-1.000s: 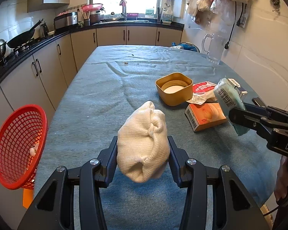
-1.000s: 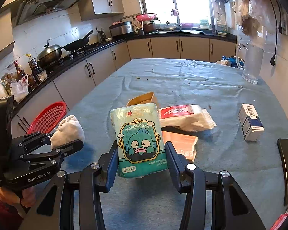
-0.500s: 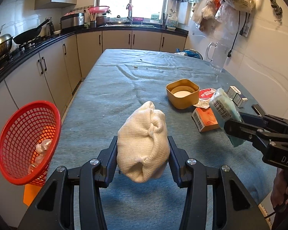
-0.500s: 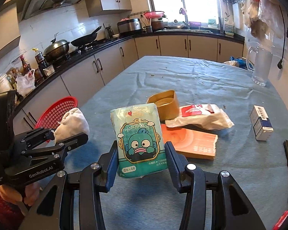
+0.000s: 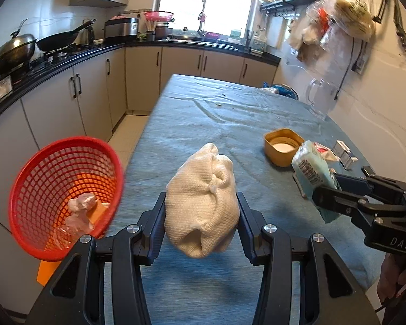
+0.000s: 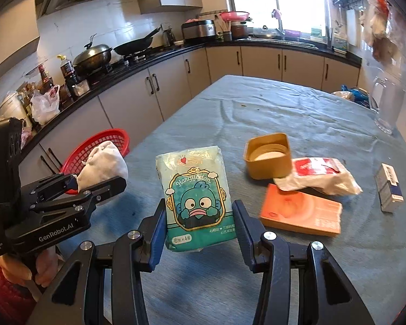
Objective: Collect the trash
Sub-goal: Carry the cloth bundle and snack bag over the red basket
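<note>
My left gripper (image 5: 201, 211) is shut on a crumpled white cloth (image 5: 200, 203) and holds it above the table's left edge. A red mesh basket (image 5: 62, 189) hangs just left of it, with crumpled wrappers inside. My right gripper (image 6: 199, 224) is shut on a teal tissue pack (image 6: 197, 197) with a cartoon fish, held above the table. The left gripper with the cloth also shows in the right wrist view (image 6: 100, 173), in front of the basket (image 6: 105, 140). The tissue pack shows in the left wrist view (image 5: 314, 173).
On the blue-grey tablecloth (image 6: 297, 113) lie a yellow tub (image 6: 268, 157), a red-and-white wrapper (image 6: 319, 176), an orange box (image 6: 300, 211) and a small white-blue box (image 6: 389, 189). A glass jug (image 6: 384, 105) stands at the far right. Kitchen cabinets (image 5: 89, 94) run along the left.
Both grippers have drawn back and turned left with their loads. The red basket has come closer to the left gripper and looks larger.
</note>
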Motion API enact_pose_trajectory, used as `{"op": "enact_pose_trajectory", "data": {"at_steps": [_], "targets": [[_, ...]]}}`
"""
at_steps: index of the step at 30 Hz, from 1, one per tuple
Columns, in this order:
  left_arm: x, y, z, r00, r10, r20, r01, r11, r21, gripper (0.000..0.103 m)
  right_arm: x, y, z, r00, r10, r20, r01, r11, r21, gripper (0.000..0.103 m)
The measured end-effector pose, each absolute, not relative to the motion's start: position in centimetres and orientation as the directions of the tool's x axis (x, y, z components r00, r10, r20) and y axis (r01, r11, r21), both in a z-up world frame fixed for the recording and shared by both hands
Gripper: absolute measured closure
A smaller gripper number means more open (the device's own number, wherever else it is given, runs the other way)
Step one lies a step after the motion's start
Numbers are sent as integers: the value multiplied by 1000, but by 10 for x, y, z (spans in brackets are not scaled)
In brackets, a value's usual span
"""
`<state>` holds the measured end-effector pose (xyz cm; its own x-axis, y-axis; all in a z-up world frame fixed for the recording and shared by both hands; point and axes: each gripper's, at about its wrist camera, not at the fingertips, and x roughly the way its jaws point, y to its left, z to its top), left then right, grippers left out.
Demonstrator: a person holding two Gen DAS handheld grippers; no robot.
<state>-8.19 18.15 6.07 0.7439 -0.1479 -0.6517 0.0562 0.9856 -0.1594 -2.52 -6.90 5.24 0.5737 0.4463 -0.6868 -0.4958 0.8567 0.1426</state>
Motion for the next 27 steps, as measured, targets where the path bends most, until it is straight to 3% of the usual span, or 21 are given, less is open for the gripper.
{"op": "enact_pose_trajectory", "data": {"at_steps": [27], "targets": [[-92,322,52,777,3,-630,-195,952,-237,57,-2,57,47,429,544,-721,-618,759,205,52]]}}
